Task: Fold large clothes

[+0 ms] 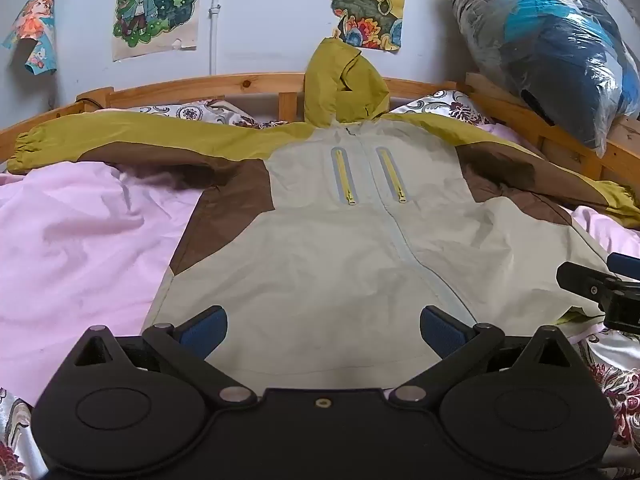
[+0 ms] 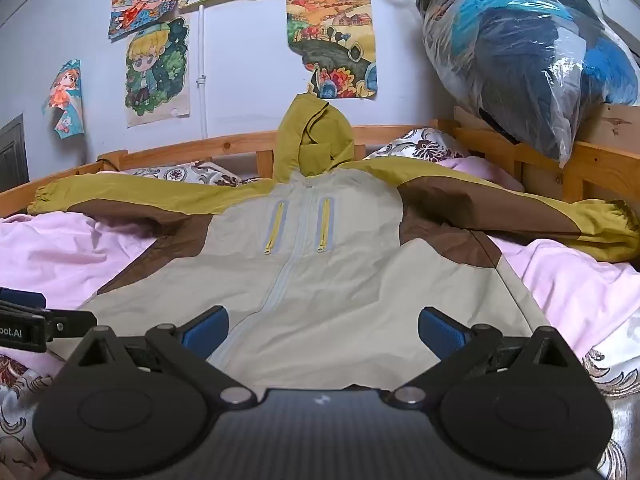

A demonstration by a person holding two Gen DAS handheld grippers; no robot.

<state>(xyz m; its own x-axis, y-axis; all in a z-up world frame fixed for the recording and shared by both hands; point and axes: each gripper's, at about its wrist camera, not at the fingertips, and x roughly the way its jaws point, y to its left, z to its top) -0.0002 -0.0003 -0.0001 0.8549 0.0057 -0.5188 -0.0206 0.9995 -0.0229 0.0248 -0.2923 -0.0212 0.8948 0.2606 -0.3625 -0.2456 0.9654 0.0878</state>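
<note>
A hooded jacket (image 1: 320,240), beige with brown and olive panels, lies face up and spread flat on a pink sheet (image 1: 80,232). Both sleeves stretch out sideways and the hood (image 1: 344,80) leans on the wooden headboard. It also shows in the right wrist view (image 2: 320,272). My left gripper (image 1: 323,330) is open and empty above the jacket's bottom hem, left of the zipper. My right gripper (image 2: 323,330) is open and empty above the hem, right of the zipper. The right gripper also shows at the left wrist view's right edge (image 1: 600,288); the left gripper shows at the right wrist view's left edge (image 2: 36,324).
A wooden bed rail (image 1: 240,84) runs along the back and right. A big plastic bag of clothes (image 1: 552,48) sits on the right corner. Floral pillows (image 1: 444,106) lie behind the jacket. Posters (image 1: 156,8) hang on the wall. A floral quilt (image 1: 616,384) lies at the near edge.
</note>
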